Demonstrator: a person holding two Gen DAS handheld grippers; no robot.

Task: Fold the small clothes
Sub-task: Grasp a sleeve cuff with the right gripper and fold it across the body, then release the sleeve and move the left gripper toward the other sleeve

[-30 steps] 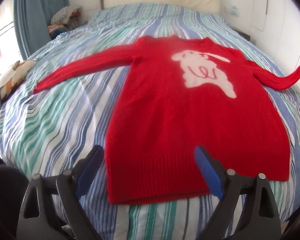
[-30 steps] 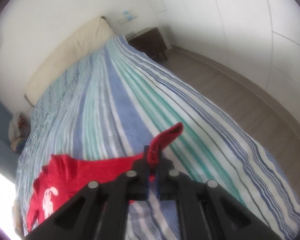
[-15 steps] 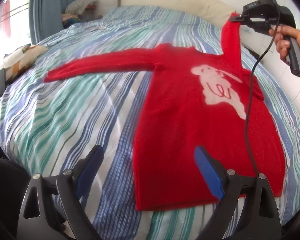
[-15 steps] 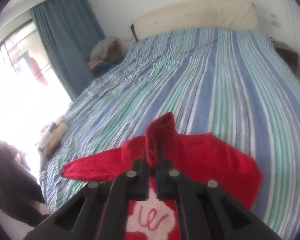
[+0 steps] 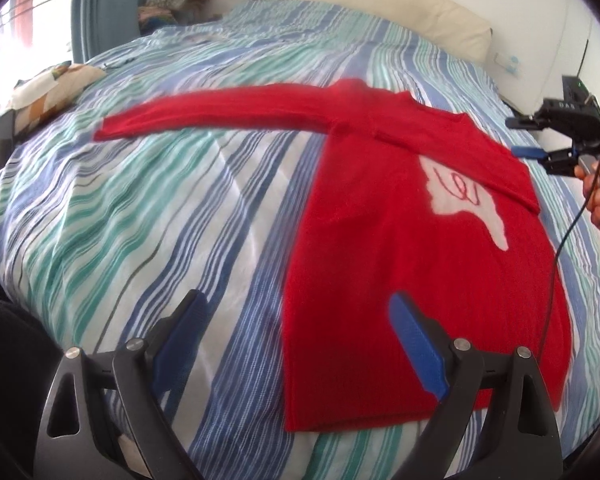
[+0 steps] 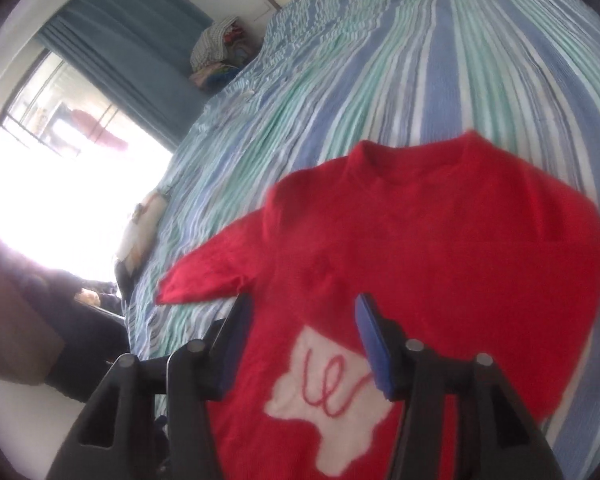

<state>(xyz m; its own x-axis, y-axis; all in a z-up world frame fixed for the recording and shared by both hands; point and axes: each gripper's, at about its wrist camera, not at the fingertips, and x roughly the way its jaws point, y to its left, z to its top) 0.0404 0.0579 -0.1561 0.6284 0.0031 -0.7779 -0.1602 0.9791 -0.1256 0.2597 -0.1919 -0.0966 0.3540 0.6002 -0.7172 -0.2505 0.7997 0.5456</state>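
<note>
Sweater (image 5: pixel 400 248), red, white motif with red looped scribble, unreadable

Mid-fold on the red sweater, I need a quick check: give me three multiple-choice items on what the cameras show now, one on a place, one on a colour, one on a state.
1. Where does the red sweater lie?
A. on the striped bedspread
B. on the floor
C. over a chair

2. What colour is the patch on its front?
A. yellow
B. white with a red squiggle
C. black

3. How does the right gripper stand?
A. shut on a sleeve
B. shut on the hem
C. open, holding nothing

Answers:
1 A: the sweater lies flat on the stripes.
2 B: the pale shape carries a red looped line.
3 C: its jaws have just been opening, and no cloth sits between the pads.
</note>
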